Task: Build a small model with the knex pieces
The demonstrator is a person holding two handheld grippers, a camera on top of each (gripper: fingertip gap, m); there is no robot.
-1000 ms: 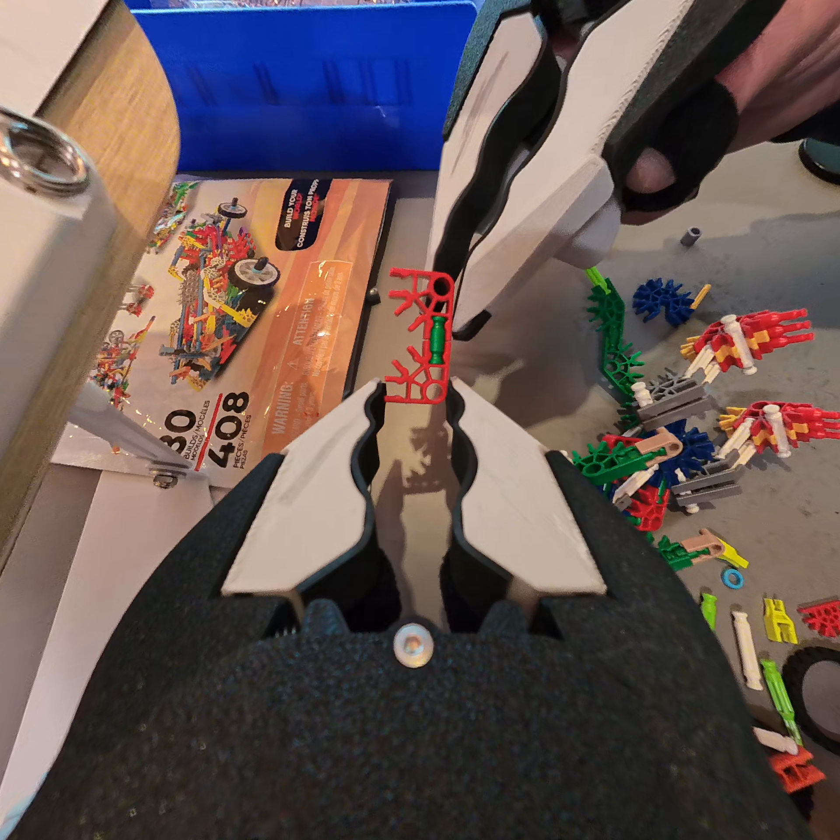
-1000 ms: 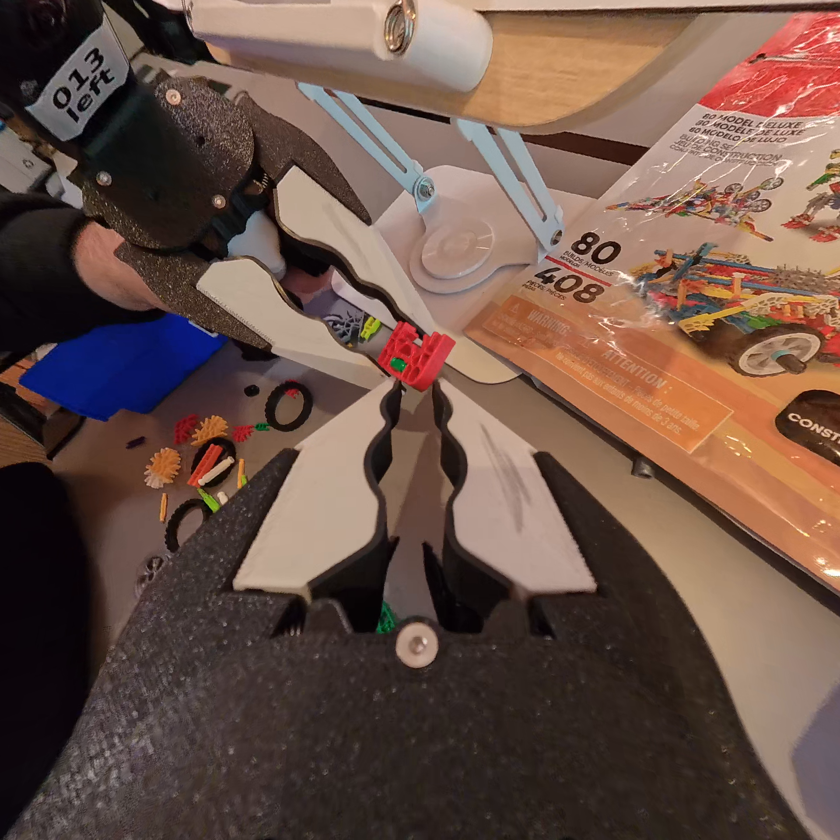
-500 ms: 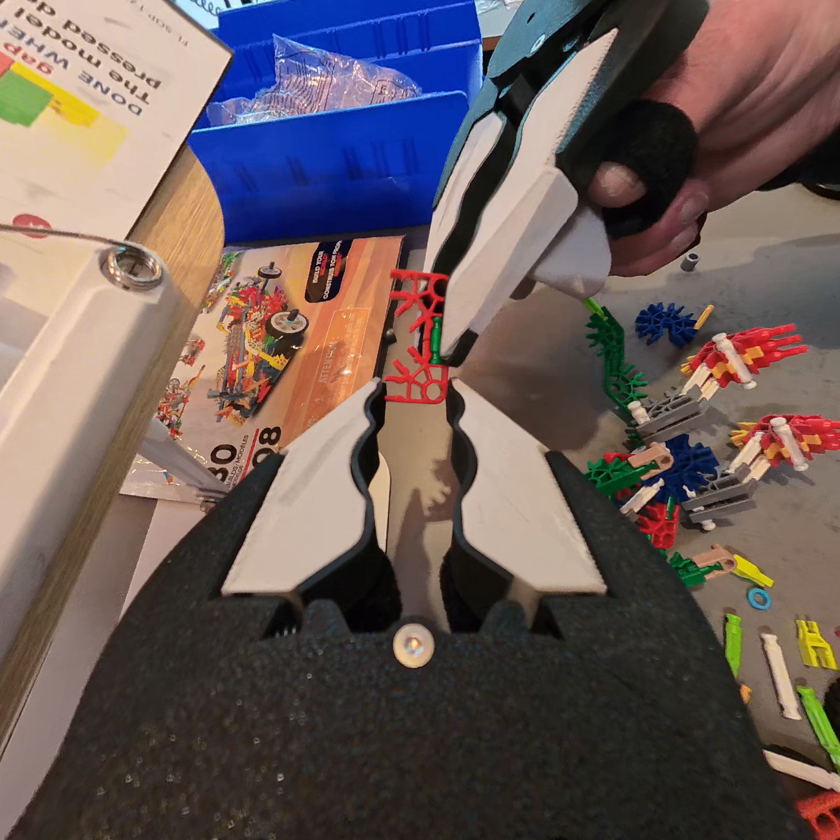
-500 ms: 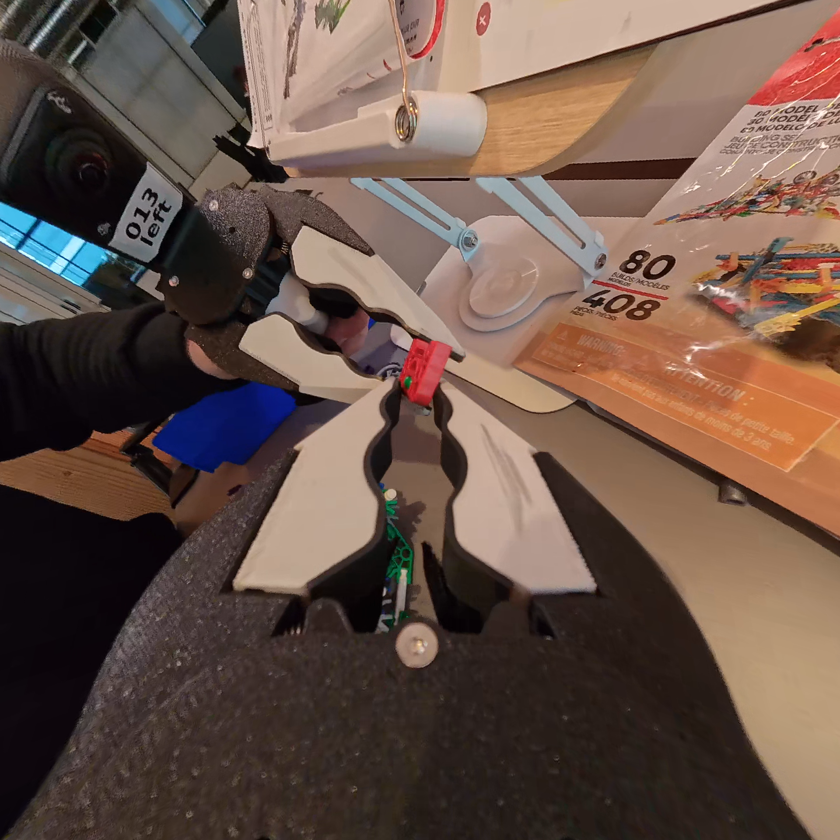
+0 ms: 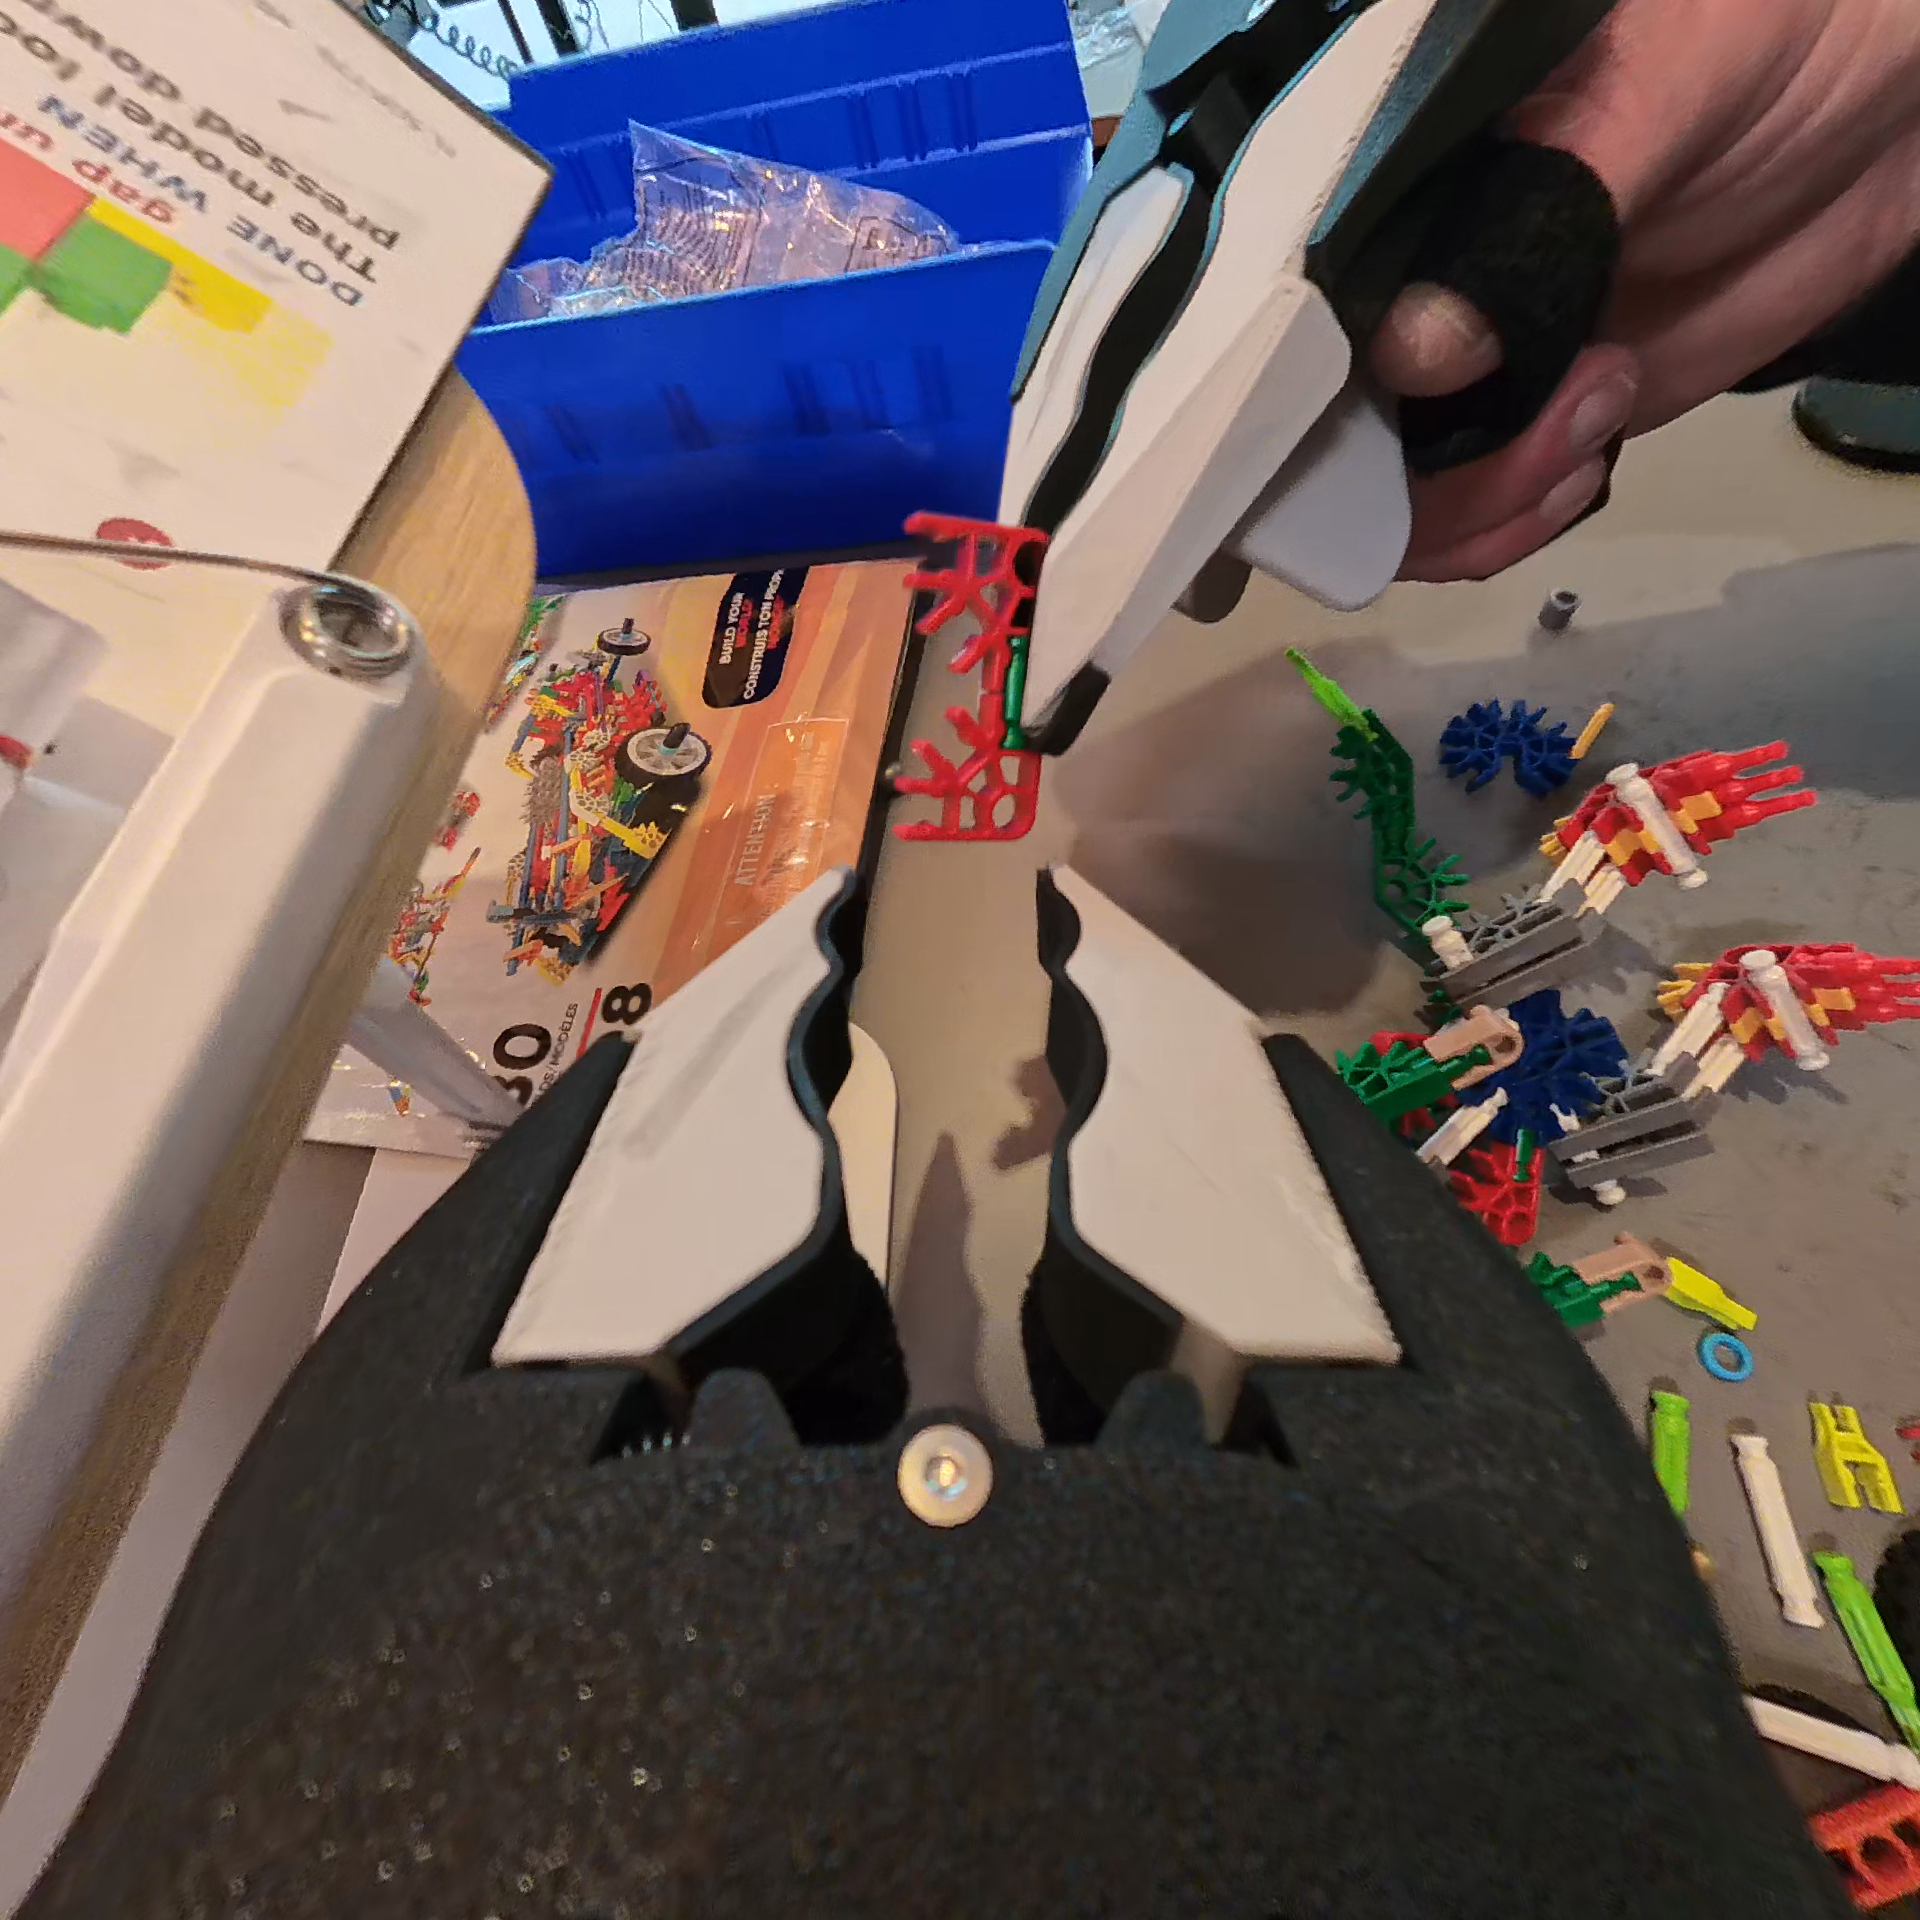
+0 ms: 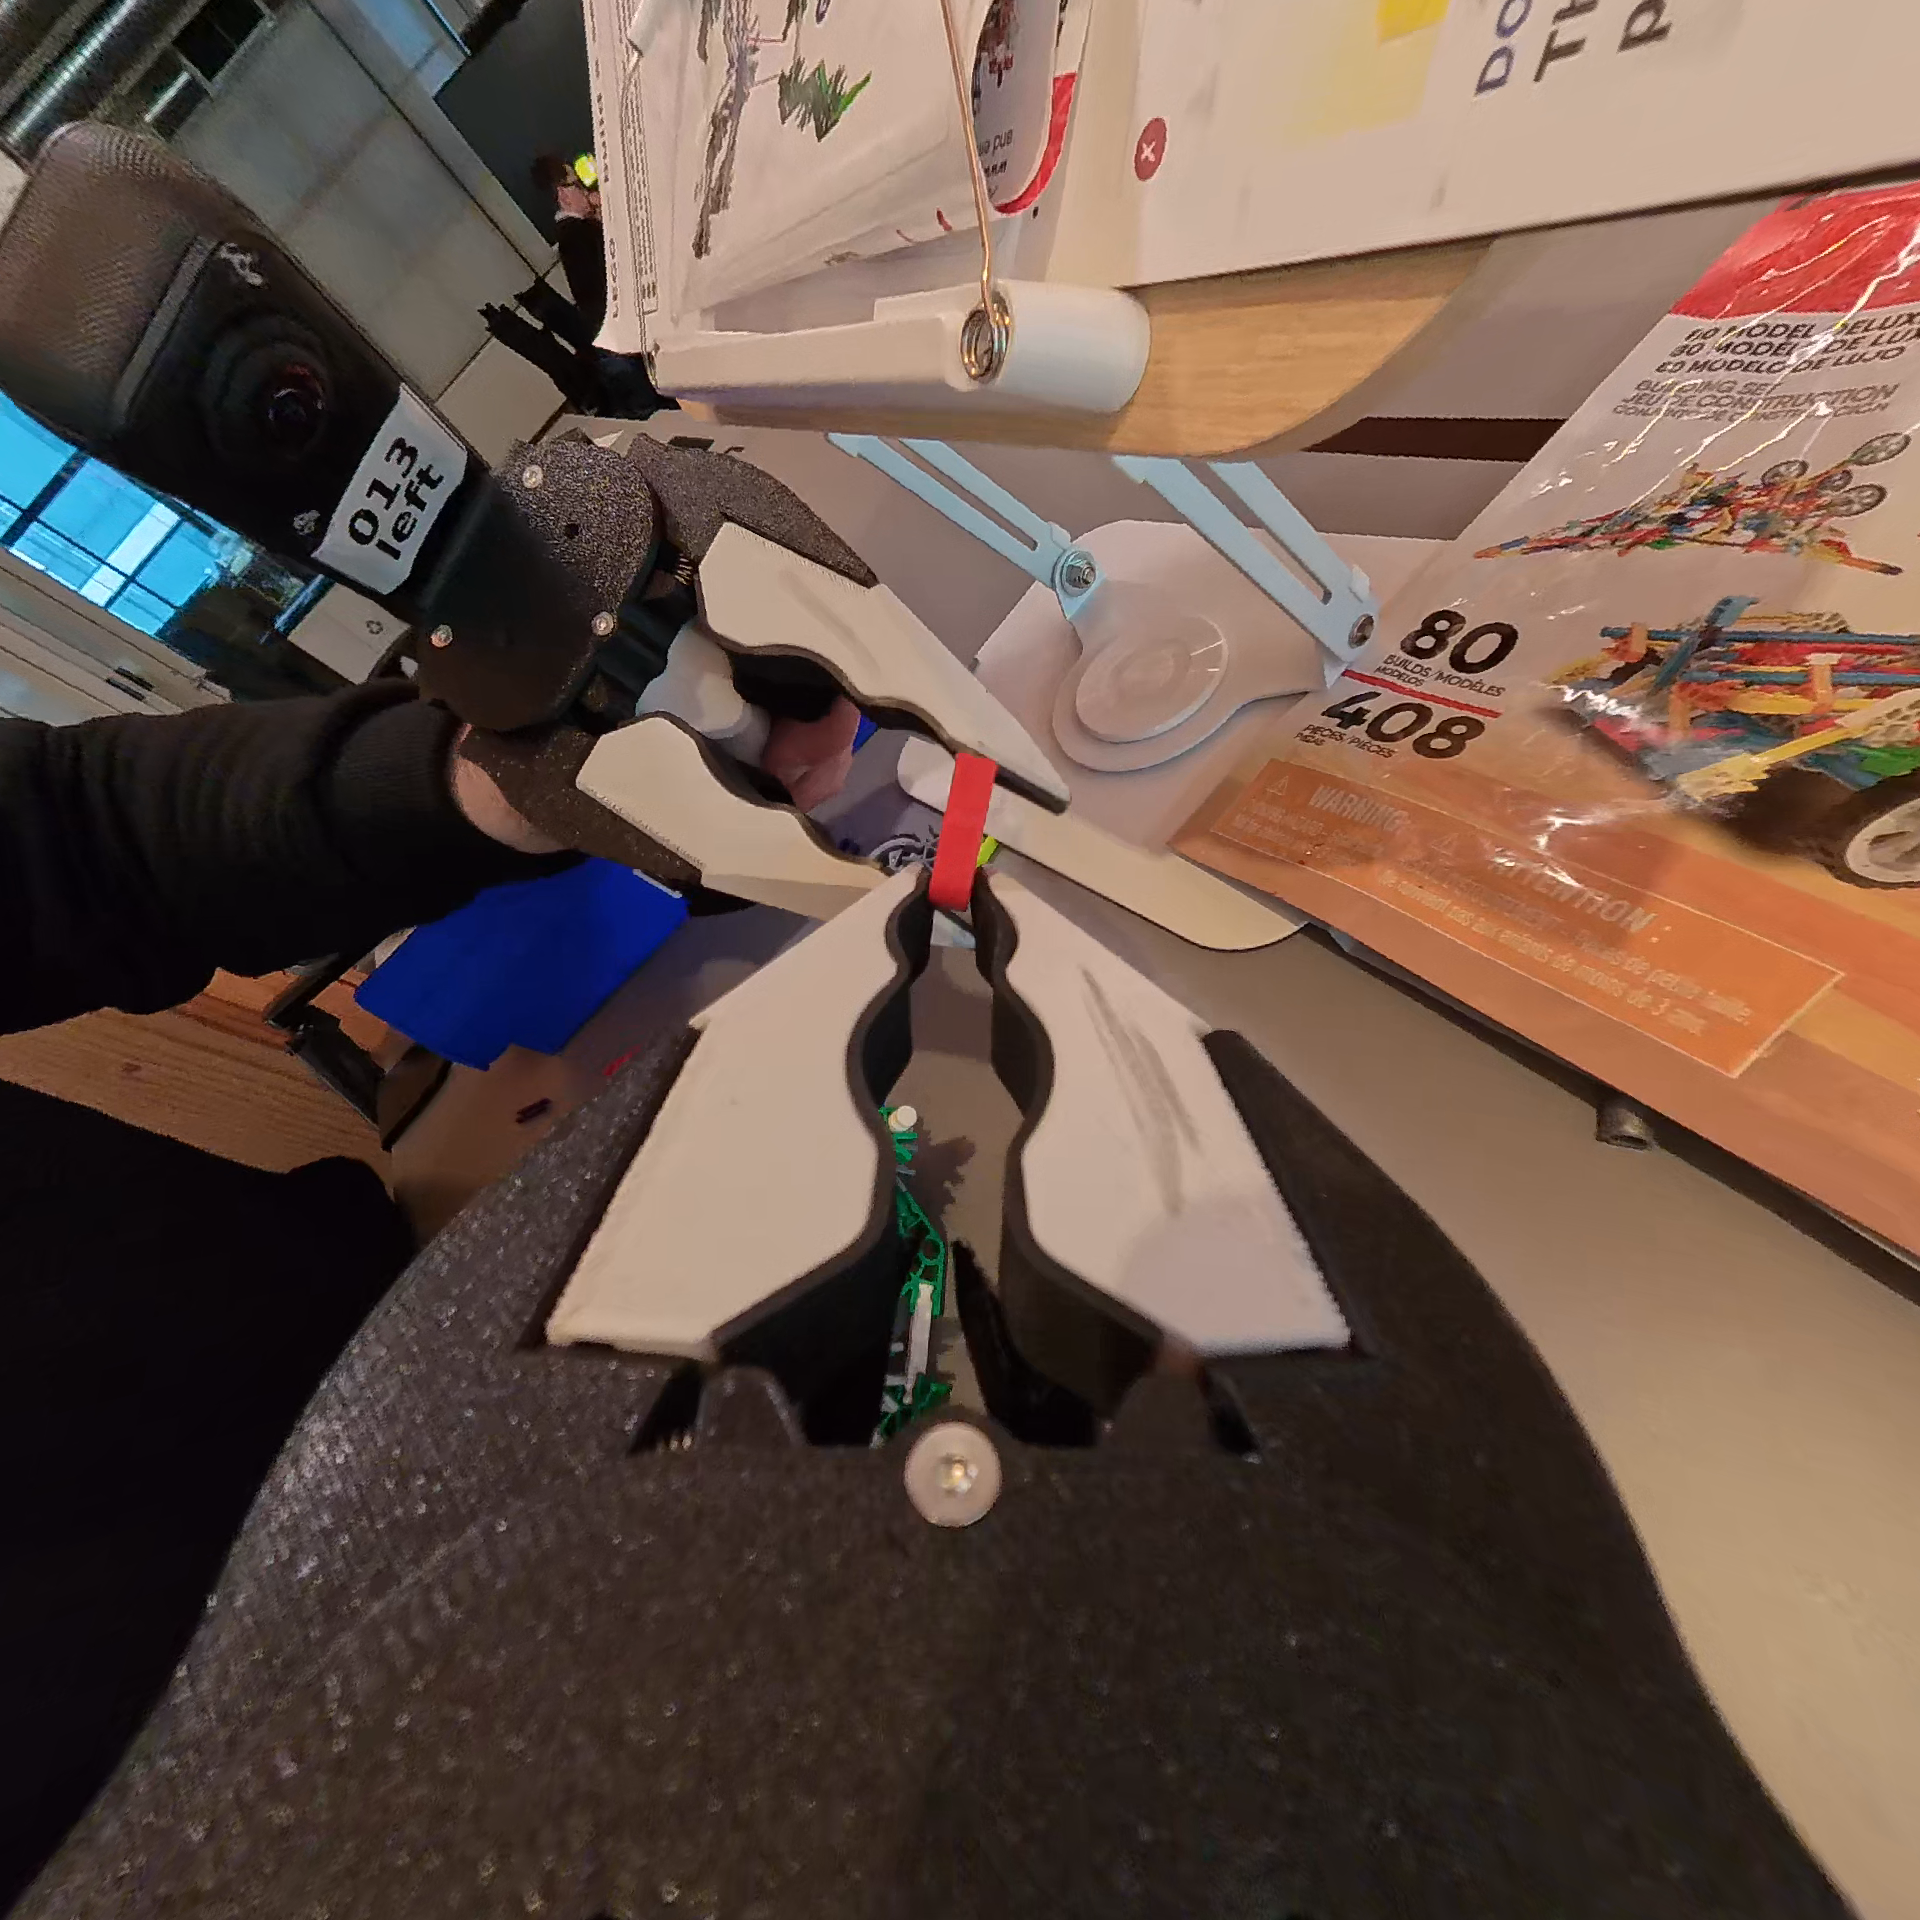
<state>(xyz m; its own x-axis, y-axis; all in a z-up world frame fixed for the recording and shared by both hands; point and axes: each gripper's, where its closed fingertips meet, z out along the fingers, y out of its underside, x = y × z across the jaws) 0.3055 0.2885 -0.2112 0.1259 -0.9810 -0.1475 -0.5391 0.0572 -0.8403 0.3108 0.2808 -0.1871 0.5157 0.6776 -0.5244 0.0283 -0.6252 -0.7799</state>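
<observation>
At frame centre the red piece [image 5: 971, 691] — 2 connectors joined by a green rod [image 5: 1016, 694] — hangs pinched in the right gripper [image 6: 951, 894]. The left gripper [image 5: 948, 883] sits just below it, fingers apart, touching nothing. Loose parts [image 5: 1558, 1039] lie at right. A firm, steady pinch suits best.

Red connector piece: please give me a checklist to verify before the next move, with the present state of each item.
1. Right gripper shut on the red connector piece: ok.
2. Left gripper open: ok.
3. Left fingers clear of the piece: cannot tell, the two views disagree.
4. Green rod fully seated in both red ends: cannot tell, partly hidden.
5. Loose parts on the table apart from both grippers: ok.
</observation>
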